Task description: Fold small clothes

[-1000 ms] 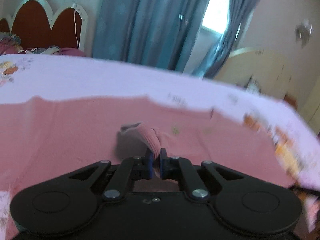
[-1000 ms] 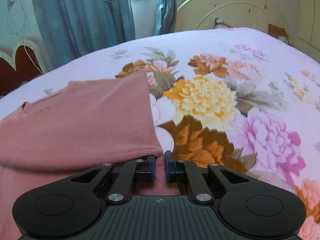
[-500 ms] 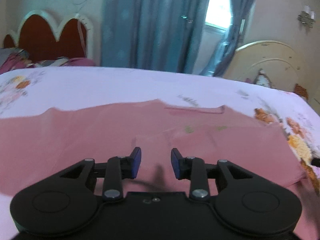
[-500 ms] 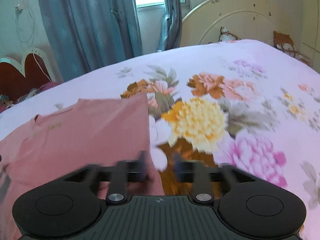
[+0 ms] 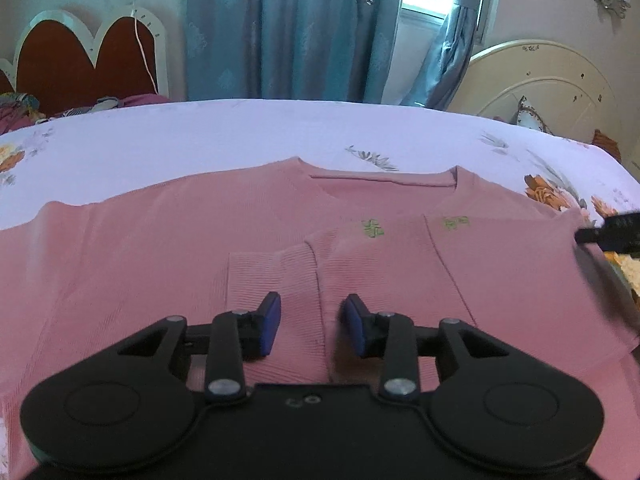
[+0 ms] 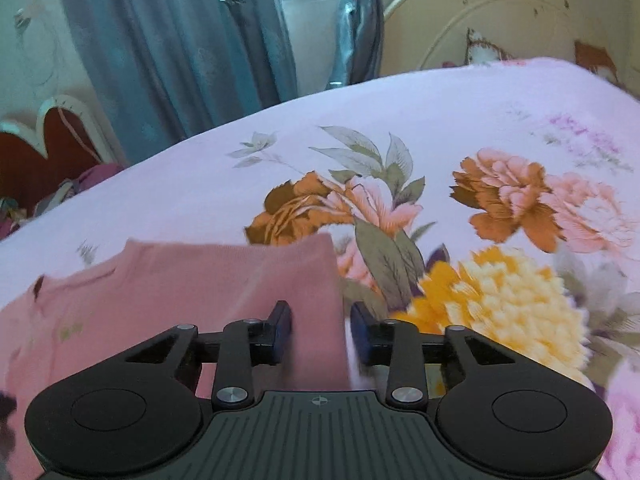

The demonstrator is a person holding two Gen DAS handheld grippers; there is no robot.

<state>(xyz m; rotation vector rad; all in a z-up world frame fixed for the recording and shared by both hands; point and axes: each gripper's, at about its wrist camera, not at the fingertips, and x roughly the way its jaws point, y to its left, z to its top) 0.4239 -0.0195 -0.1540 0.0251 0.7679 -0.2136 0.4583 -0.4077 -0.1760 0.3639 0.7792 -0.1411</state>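
Two hand-held grippers, neither clamped on cloth. Your pink sweater (image 5: 168,240) lies flat on the bed (image 5: 240,132), right sleeve folded across the chest. Left hand-held gripper (image 5: 313,326), jaws opening, straddles the folded cuff (image 5: 272,276). Right hand-held gripper (image 6: 320,330), jaws closing, straddles the sweater's right edge.

Left gripper (image 5: 312,322) & right gripper (image 6: 320,328): black bodies, blue pads on jaws, silver screws; right has ribbed top.

sweater (image 5: 280,240): pink ribbed knit cloth, matt | bedsheet (image 6: 440,128): smooth printed cloth | left gripper (image 5: 312,326): matt black plastic, metal rivets | curtain (image 5: 288,28): blue cloth
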